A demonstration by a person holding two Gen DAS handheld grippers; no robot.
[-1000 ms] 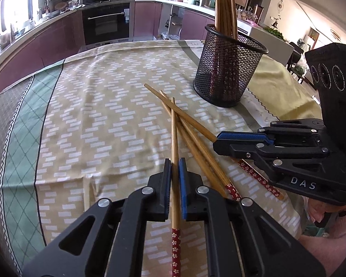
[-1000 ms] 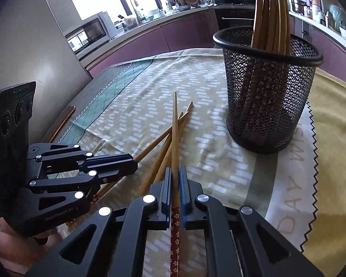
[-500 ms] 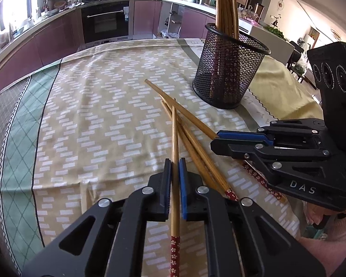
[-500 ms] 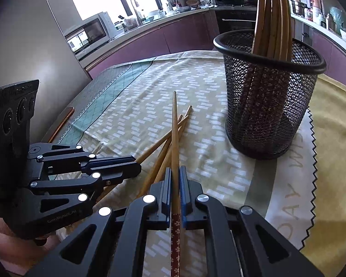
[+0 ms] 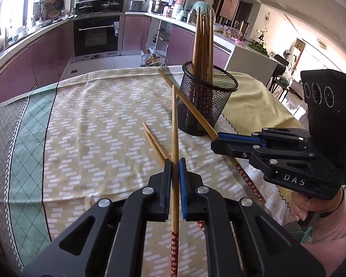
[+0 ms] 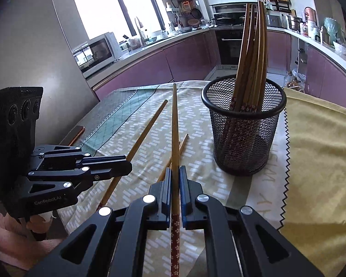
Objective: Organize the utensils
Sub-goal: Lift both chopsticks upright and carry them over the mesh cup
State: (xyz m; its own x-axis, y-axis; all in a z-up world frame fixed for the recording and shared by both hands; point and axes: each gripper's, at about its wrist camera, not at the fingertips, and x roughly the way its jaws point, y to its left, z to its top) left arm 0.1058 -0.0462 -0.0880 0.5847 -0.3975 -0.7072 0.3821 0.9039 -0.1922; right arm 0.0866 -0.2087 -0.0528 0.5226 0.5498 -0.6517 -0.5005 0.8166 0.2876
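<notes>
My left gripper point(image 5: 174, 161) is shut on a bamboo chopstick point(image 5: 174, 124) with a red flowered end, lifted above the cloth. My right gripper point(image 6: 175, 169) is shut on another such chopstick point(image 6: 174, 124), also lifted; it shows in the left wrist view point(image 5: 215, 136) with its chopstick point(image 5: 186, 102) slanting up left. The left gripper shows in the right wrist view point(image 6: 126, 165) holding its chopstick point(image 6: 145, 130). A black mesh holder point(image 5: 206, 106) point(image 6: 244, 129) stands upright with several chopsticks in it. Two chopsticks point(image 5: 154, 142) point(image 6: 181, 144) lie on the cloth.
A patterned beige and green tablecloth point(image 5: 92, 127) covers the table, with a yellow cloth point(image 6: 316, 157) at the right. A phone point(image 6: 77, 132) lies at the table's left edge. Kitchen counters and an oven point(image 5: 96, 38) stand beyond.
Both grippers have risen off the table, each carrying its chopstick up. Two chopsticks stay on the cloth. The holder now appears lower and farther in both views.
</notes>
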